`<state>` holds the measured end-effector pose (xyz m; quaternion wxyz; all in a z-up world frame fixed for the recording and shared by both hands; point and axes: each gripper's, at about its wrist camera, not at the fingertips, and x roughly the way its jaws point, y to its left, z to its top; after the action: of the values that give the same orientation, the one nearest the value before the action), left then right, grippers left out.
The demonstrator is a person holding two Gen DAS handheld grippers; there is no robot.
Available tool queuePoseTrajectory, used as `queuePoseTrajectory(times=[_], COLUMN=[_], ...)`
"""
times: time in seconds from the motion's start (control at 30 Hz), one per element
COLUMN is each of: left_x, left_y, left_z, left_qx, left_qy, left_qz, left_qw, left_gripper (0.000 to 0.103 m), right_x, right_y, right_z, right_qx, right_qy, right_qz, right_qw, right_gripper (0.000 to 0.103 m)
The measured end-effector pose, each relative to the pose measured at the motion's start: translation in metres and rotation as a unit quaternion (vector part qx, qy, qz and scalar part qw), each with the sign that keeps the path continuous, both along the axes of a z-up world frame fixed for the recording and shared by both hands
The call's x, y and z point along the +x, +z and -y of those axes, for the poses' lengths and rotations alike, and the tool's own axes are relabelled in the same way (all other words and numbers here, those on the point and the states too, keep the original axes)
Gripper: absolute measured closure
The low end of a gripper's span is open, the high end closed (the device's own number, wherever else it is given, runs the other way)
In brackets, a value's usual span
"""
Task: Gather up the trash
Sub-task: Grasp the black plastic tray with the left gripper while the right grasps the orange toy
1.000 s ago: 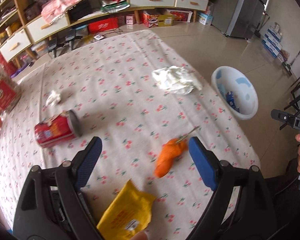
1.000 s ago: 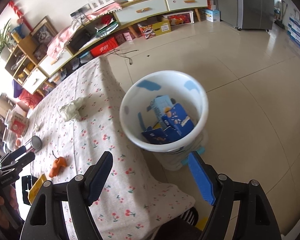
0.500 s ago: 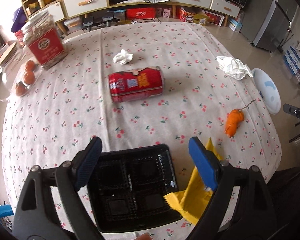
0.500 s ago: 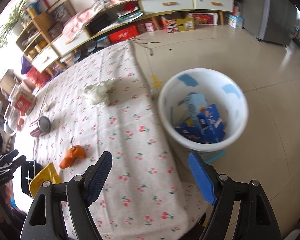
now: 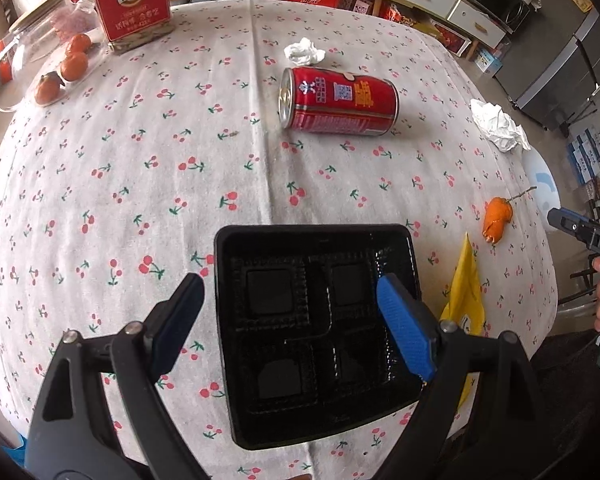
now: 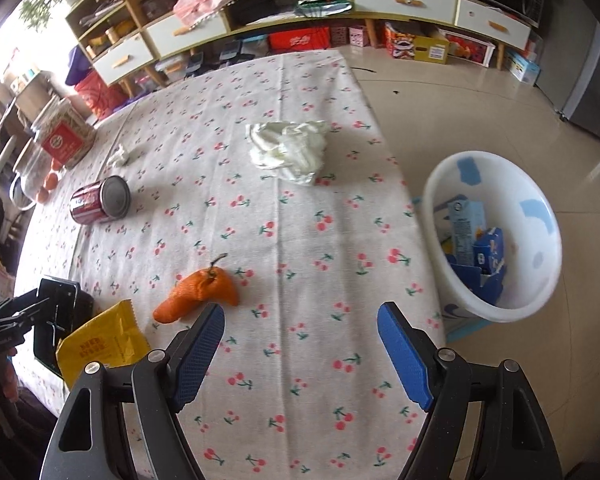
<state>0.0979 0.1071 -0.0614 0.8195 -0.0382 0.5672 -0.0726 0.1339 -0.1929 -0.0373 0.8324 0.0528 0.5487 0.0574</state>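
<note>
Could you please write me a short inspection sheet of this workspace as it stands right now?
Surface: table under a cherry-print cloth, lightly creased.
Job's things: black plastic tray nearest the left gripper; yellow wrapper beside it; orange peel; red can lying on its side; small tissue wad; large crumpled paper; white bin on the floor beside the table, blue cartons inside.
Clutter: red-labelled jar and small orange fruits at the far corner.
Grippers: left gripper open above the tray; right gripper open over bare cloth.
Cables: a dark cable on the floor.
Surroundings: shelving with drawers, tiled floor.
</note>
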Motion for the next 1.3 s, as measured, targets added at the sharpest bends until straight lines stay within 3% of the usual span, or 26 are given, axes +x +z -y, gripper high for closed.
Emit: queuePoseTrajectory(times=[0.13, 0.27, 0.67, 1.03, 1.3], left_x=[-0.002, -0.001, -0.004, -0.001, -0.002], left_y=[-0.008, -0.016, 0.009, 0.010, 0.009], left_z=[0.001, -0.005, -0.030, -0.042, -0.042], left_qx=[0.007, -0.008, -0.016, -0.027, -0.028], left_qy=[0.000, 0.011, 0.049, 0.067, 0.066], left_qz=[-0.009, -0.024, 0.030, 0.031, 0.031], left_qw=[0.9999, 0.9996, 0.9982, 0.9969, 0.9969], left_gripper=[0.022, 0.045, 0.046, 0.046, 0.046], right_x=[0.005, 0.011, 0.026, 0.039, 0.041], right_y=[-0.003, -0.005, -0.018, -0.036, -0.044], right_z=[-0.015, -0.025, -0.053, -0.073, -0.086], right_qx=[-0.005, -0.007, -0.005, -0.015, -0.023], right_qy=[0.012, 0.020, 0.039, 0.052, 0.073], right_qz=[-0.005, -0.010, -0.033, -0.055, -0.063], right_qw=[1.000, 1.000, 0.999, 0.997, 0.995], right_gripper=[0.023, 0.023, 0.023, 0.023, 0.044])
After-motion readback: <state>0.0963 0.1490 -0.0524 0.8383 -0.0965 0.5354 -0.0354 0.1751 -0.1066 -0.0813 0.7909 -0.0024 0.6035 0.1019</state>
